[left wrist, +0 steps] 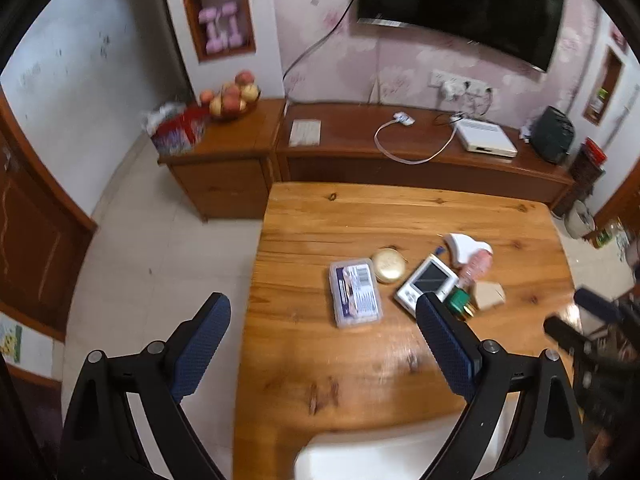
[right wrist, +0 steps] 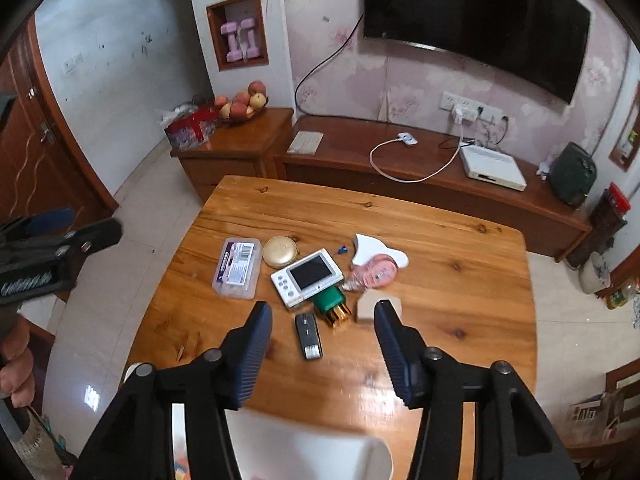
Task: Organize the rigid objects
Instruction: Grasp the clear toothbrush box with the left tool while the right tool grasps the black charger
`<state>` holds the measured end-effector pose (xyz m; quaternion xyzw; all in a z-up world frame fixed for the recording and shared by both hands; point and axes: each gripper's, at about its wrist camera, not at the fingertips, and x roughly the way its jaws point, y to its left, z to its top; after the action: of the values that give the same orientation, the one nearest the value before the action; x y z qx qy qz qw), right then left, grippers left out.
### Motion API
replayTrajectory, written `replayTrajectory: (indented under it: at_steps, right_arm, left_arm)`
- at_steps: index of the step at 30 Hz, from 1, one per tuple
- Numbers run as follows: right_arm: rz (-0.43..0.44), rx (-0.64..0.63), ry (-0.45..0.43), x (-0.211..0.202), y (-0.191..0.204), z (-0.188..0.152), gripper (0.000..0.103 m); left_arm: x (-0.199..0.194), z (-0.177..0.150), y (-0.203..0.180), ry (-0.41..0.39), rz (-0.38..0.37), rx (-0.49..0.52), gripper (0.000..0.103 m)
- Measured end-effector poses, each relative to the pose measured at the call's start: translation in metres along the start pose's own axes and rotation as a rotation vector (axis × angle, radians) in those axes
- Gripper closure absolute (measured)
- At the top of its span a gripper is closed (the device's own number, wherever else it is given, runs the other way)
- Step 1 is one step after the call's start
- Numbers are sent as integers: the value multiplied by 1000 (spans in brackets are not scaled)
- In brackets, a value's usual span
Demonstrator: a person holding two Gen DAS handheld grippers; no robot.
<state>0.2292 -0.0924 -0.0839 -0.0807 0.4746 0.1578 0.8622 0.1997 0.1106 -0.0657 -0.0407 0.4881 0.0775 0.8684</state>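
Glossy wooden table [right wrist: 440, 240], clear plastic box [right wrist: 237, 268], round gold tin [right wrist: 280, 252], both tongs [left wrist: 322, 312] [right wrist: 323, 320] released, empty.

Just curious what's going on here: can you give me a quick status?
Both grippers, left and right, open, nothing between the jaws. Small items clustered on the wooden table, black USB stick nearest. Nothing in the way.

A wooden table [right wrist: 460, 240] is standing on pale floor tiles [right wrist: 152, 184]; a black television [right wrist: 476, 20] is hanging on pink floral wallpaper [right wrist: 340, 64].
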Motion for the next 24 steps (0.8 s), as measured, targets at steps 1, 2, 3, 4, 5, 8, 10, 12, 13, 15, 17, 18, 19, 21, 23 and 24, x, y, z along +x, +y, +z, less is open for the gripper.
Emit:
replayTrajectory:
  at_steps: [1, 2, 3, 4, 5, 8, 10, 12, 13, 15, 17, 18, 19, 21, 23, 24]
  right_arm:
    - [7, -15, 27, 15, 2, 3, 49]
    - [17, -19, 52, 28, 3, 4, 49]
    - [23, -17, 87, 46, 3, 5, 49]
    - [25, -16, 113, 59, 4, 5, 49]
    - [32, -14, 138, 72, 4, 4, 49]
    - [41, -5, 211, 109, 8, -8, 49]
    - [41, -5, 256, 131, 11, -16, 49]
    - [32, -7, 290, 149, 14, -24, 49]
    - [29, -9, 305, 156, 15, -27, 49]
    - [20, -11, 326, 165, 16, -30, 49]
    - [13, -12, 346, 172, 16, -34, 49]
    - [10, -9, 352, 175, 15, -35, 50]
    - [9, -7, 357, 176, 14, -35, 50]
    - [9, -3, 367, 179, 14, -37, 53]
    - [11, 3, 390, 184, 12, -40, 63]
    - [14, 9, 406, 187, 11, -42, 65]
  left_arm:
    - [19, 5, -1, 35, -4, -12, 8]
    - [38, 8, -1, 68, -7, -25, 8]
    - [58, 10, -1, 101, -13, -41, 8]
    - [72, 10, -3, 120, -15, -50, 8]
    - [85, 10, -5, 134, -8, -57, 8]
    - [131, 3, -11, 197, 20, -85, 8]
    - [157, -4, -15, 242, 31, -104, 8]
    - [173, -6, -17, 270, 30, -118, 8]
    - [181, -8, -18, 279, 26, -124, 8]
    - [188, -10, -21, 288, 15, -132, 8]
    - [194, -13, -25, 297, 5, -131, 8]
    - [196, -14, -26, 300, 11, -128, 8]
    - [198, -15, -28, 302, 15, -124, 8]
    - [202, -17, -31, 309, 22, -119, 8]
    - [206, -18, -31, 322, 23, -125, 9]
    - [208, -18, -30, 326, 22, -132, 9]
